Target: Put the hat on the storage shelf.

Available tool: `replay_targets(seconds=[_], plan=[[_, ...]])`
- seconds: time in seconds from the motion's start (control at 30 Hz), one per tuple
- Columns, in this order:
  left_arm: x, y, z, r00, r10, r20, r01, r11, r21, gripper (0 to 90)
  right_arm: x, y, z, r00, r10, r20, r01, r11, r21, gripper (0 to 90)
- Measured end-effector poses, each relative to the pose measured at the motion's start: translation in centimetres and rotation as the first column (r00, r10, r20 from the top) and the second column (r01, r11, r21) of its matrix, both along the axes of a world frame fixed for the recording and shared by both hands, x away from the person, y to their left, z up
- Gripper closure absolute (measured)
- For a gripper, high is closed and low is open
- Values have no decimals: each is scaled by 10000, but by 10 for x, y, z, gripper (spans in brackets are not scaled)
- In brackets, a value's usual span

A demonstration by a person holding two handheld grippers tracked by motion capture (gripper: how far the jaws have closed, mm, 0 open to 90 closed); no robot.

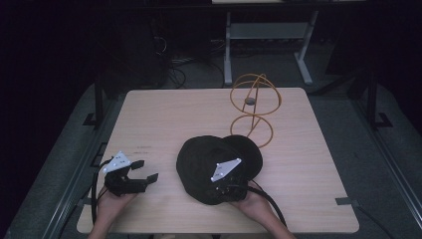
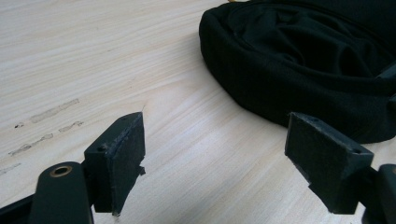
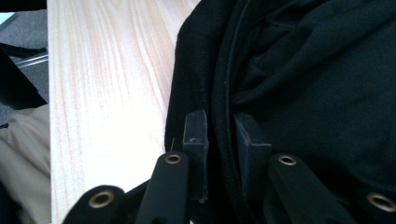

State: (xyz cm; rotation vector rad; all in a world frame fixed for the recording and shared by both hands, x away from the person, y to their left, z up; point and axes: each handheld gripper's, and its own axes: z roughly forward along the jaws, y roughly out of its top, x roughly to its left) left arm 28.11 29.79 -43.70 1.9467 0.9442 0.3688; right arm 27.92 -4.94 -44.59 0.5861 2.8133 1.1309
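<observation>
Across the middle of the desk (image 1: 164, 114), toward its near edge, a black cap (image 1: 209, 162) lies upside down, its hollow facing up and its brim pointing at the far right corner. Beyond the brim, near the far edge, stands a yellow wire stand (image 1: 254, 107) made of hoops, well apart from both hands.

At the near edge, right of centre, the person's right hand (image 1: 254, 204) comes in from below with the wrist low, and holds the right gripper (image 3: 220, 140) pointing away over the near rim of the cap. Its jaws are pinched narrow on that rim: in the right gripper view one pad sits outside the cloth and the other inside, with the stitched edge band squeezed between them.

By the near left corner, the left hand (image 1: 117, 201) rests on the desk, holding the left gripper (image 2: 215, 158) aimed to the right, toward the cap. Its jaws stand wide apart with nothing but bare wood between them, and the cap's side lies just beyond the tips, not touching.
</observation>
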Motion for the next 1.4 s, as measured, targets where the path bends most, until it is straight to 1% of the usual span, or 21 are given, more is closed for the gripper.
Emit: replay_targets(seconds=[0.07,0.13,0.17,0.27,0.33,0.37,0.4,0.63,0.67,0.7,0.8,0.87,1.0,1.03,1.2,1.4], plan=[[0,0,0,10000,0,7,0,10000,-5,199,0,0,1,10000,-1,-56,1,10000,33,774],[0,0,0,10000,1,7,-1,10000,-6,199,0,0,3,9998,134,127,-134,9999,5,778],[0,0,0,10000,9,5,-9,10000,-27,198,-1,1,4,10000,61,68,-62,10000,50,779],[0,1,1,10000,5,44,-4,10000,-27,199,-2,1,6,9998,112,158,-114,9999,89,782],[-1,1,1,10000,25,49,-25,10000,-37,199,-2,-1,10,9997,132,220,-136,9997,220,783],[0,1,1,10000,10,54,-9,10000,-31,199,-3,-2,12,9998,105,160,-111,9993,363,783],[0,1,1,10000,7,53,-7,10000,-28,199,-2,-3,14,9997,119,209,-127,9991,416,783],[0,0,1,10000,-53,35,53,10000,26,199,-2,-11,26,9999,-12,136,-1,9954,958,782],[0,0,1,10000,-53,33,53,10000,21,199,-2,-14,31,9999,-61,119,47,9931,1169,782],[0,0,1,10000,-60,37,60,10000,23,199,-2,-14,31,9999,-61,119,47,9931,1169,782],[0,0,1,10000,-68,34,68,10000,7,199,-1,-19,37,9998,-97,158,73,9896,1433,781],[0,0,1,10000,-71,36,71,10000,-25,199,-1,-24,43,9998,-154,101,134,9844,1754,781],[-1,-1,2,9999,-45,140,46,10000,-66,199,0,-29,47,9999,-126,21,120,9812,1927,781],[-1,-1,2,9999,-56,144,57,10000,-76,200,-1,-31,50,9999,-120,53,107,9797,2004,782],[-2,-3,3,9998,-115,157,118,9998,-161,200,-1,-34,56,9999,-89,95,65,9753,2209,781],[-3,-6,4,9994,-251,245,255,9995,-166,200,-2,-39,61,10000,5,-74,15,9633,2684,782]])
